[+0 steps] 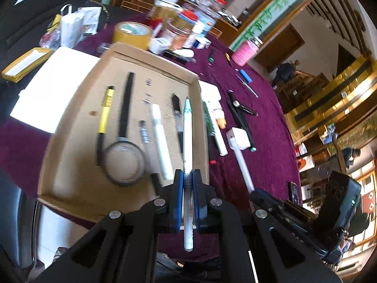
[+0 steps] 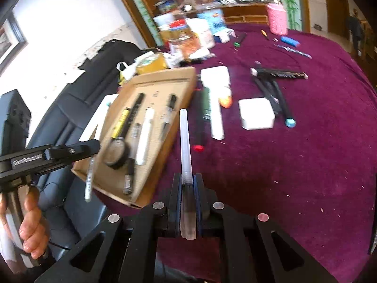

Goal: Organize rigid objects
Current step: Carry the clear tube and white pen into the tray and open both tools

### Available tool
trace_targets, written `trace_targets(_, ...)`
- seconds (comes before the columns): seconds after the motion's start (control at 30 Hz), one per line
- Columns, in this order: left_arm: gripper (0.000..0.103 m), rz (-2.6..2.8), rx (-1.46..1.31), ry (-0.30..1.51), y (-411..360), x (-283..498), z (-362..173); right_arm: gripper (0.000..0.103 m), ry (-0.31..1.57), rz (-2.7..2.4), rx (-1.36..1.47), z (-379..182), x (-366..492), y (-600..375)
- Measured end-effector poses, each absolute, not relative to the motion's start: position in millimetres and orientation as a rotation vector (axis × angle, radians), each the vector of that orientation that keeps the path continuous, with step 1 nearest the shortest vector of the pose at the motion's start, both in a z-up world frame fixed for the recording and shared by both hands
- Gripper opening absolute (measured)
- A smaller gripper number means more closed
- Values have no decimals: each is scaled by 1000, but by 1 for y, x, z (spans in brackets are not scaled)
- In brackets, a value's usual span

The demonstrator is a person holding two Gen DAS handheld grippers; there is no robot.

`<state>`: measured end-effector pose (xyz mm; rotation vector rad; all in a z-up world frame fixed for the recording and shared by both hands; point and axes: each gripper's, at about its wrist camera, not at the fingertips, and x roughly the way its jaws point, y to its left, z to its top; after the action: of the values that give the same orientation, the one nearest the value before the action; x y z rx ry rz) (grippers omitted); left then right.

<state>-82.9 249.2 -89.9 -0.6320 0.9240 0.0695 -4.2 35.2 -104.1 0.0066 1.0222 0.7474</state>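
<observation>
While the left tongs [image 1: 187,184] are gripping a white pen [image 1: 187,141] over the cardboard tray [image 1: 70,165], the right tongs [image 2: 187,184] are clamping a clear tube [image 2: 185,136]; each should be lowered parallel to the pens already lying there.

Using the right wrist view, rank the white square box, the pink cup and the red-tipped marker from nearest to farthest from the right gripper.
1. Red-tipped marker, just ahead of the right gripper, beside the tray.
2. White square box, farther out, to the right.
3. Pink cup, at the table's far edge.
</observation>
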Motion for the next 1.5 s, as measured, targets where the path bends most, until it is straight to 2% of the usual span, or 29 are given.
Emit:
trace_targets(0.23, 7, 147, -628, 933, 286, -95, -91, 9, 1031, 820, 16, -98, -7, 75)
trace_targets(0.77, 7, 222, -598, 1044, 345, -68, -124, 9, 1101, 778, 13, -117, 33, 144)
trace_targets(1.07, 7, 238, -580, 1100, 356, -52, -148, 9, 1148, 729, 8, -134, 61, 171)
trace_targets(1.5, 7, 228, -514, 1099, 354, -47, -148, 10, 1185, 660, 3, -149, 88, 195)
